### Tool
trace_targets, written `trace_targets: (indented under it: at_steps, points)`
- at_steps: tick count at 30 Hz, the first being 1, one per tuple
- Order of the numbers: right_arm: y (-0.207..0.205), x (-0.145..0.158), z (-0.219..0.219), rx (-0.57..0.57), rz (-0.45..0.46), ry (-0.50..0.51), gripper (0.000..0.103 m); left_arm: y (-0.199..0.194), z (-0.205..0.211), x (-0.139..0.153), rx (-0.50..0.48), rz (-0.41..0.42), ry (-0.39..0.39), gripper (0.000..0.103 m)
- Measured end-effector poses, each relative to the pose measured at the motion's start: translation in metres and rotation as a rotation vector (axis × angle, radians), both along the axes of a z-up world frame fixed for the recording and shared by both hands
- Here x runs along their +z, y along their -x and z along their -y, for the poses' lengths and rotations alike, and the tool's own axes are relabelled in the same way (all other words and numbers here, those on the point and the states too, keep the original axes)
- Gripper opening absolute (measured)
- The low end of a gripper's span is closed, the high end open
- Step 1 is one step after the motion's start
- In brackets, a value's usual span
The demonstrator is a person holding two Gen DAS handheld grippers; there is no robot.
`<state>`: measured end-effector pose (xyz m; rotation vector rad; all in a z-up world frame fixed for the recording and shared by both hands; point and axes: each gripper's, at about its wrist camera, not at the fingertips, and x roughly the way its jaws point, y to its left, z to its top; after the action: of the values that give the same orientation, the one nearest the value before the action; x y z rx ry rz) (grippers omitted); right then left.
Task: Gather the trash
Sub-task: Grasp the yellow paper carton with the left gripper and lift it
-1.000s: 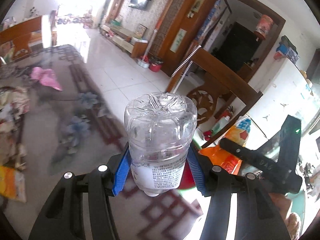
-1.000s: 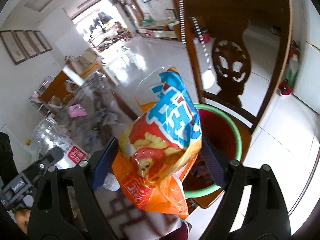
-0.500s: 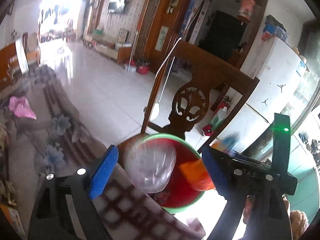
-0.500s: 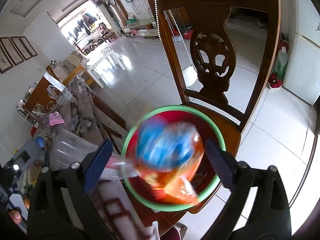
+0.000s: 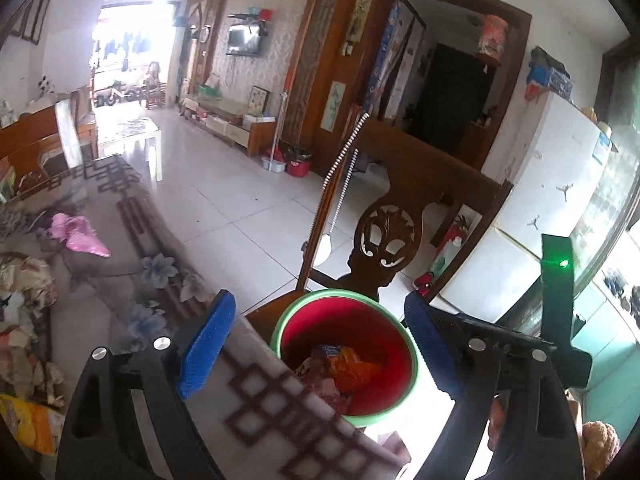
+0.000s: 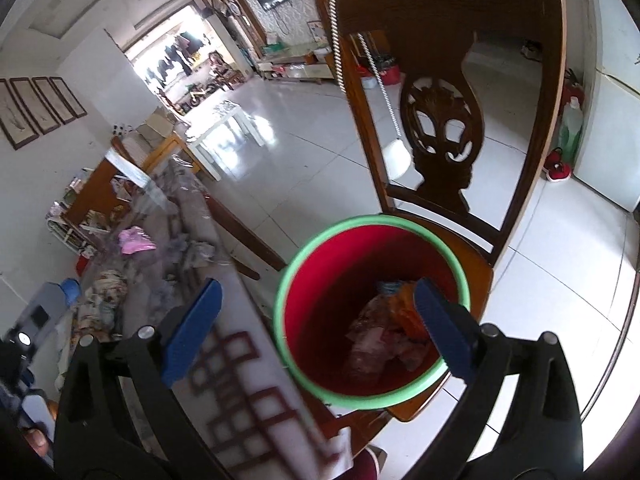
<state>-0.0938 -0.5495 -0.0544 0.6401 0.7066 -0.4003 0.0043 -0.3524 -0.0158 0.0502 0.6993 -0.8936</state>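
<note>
A red bin with a green rim [image 5: 333, 292] [image 6: 362, 221] stands on a wooden chair seat beside the table edge. Inside it lie an orange snack bag [image 5: 354, 364] [image 6: 402, 306] and other crumpled clear and pink trash [image 6: 374, 320]. My left gripper [image 5: 318, 346] hangs above the bin's near rim, open, with nothing between its blue pads. My right gripper [image 6: 318, 330] is over the bin mouth, open and empty as well. Its black body [image 5: 520, 350] shows at the right of the left wrist view.
The carved chair back [image 5: 394, 236] [image 6: 442, 128] rises just behind the bin. On the patterned tablecloth [image 5: 256, 396] to the left lie a pink wrapper [image 5: 80, 236] [image 6: 136, 238], crumpled paper [image 6: 106, 288] and a yellow bag [image 5: 28, 420]. A white fridge [image 5: 552, 184] stands at the right.
Both grippers opened. The clear bottle fell from the left one and the snack bag from the right one, both into the red bin. The left gripper rose a little.
</note>
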Motion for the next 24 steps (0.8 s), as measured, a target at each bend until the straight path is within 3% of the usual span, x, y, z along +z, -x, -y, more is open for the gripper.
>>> trace_targets:
  at_steps: [5, 11, 17, 19, 24]
  points:
    - [-0.001, 0.033, -0.039, 0.066, 0.069, -0.002, 0.096, 0.01, -0.049, 0.008, 0.059, 0.01, 0.008, 0.087]
    - [-0.014, 0.057, -0.105, 0.22, 0.127, -0.029, 0.097, 0.017, -0.126, 0.01, 0.142, 0.036, -0.057, 0.087]
    - [-0.031, 0.044, -0.165, 0.353, 0.097, -0.018, 0.098, 0.025, -0.205, -0.002, 0.194, 0.002, -0.138, 0.087]
    - [-0.035, 0.036, -0.173, 0.359, 0.048, -0.024, 0.098, 0.03, -0.221, -0.012, 0.184, -0.017, -0.176, 0.087]
    - [-0.032, 0.035, -0.167, 0.315, 0.064, -0.043, 0.098, 0.041, -0.236, -0.049, 0.118, -0.117, -0.232, 0.087]
